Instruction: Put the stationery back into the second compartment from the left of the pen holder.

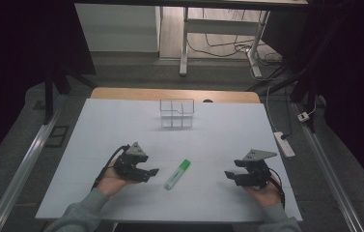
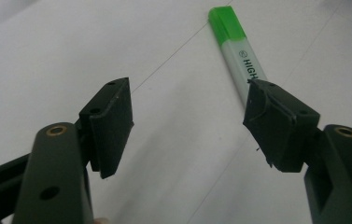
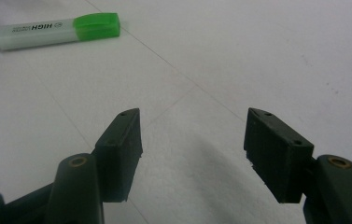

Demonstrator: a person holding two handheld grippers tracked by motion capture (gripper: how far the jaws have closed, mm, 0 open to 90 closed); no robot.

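A highlighter [image 1: 177, 174] with a white body and green cap lies flat on the white table sheet [image 1: 121, 121], between my two grippers. My left gripper [image 1: 151, 172] rests just left of it, open and empty; in the left gripper view the highlighter [image 2: 239, 51] lies ahead, its lower end passing behind the right pad [image 2: 276, 123]. My right gripper [image 1: 231, 174] sits well to the right of the pen, open and empty. In the right gripper view the highlighter [image 3: 54, 31] lies far off at upper left.
A small clear compartmented box [image 1: 176, 113] stands at the far middle of the sheet. Beyond the table are a desk frame, cables and a power strip [image 1: 284, 143] on the floor at right. Open sheet lies between the pen and the box.
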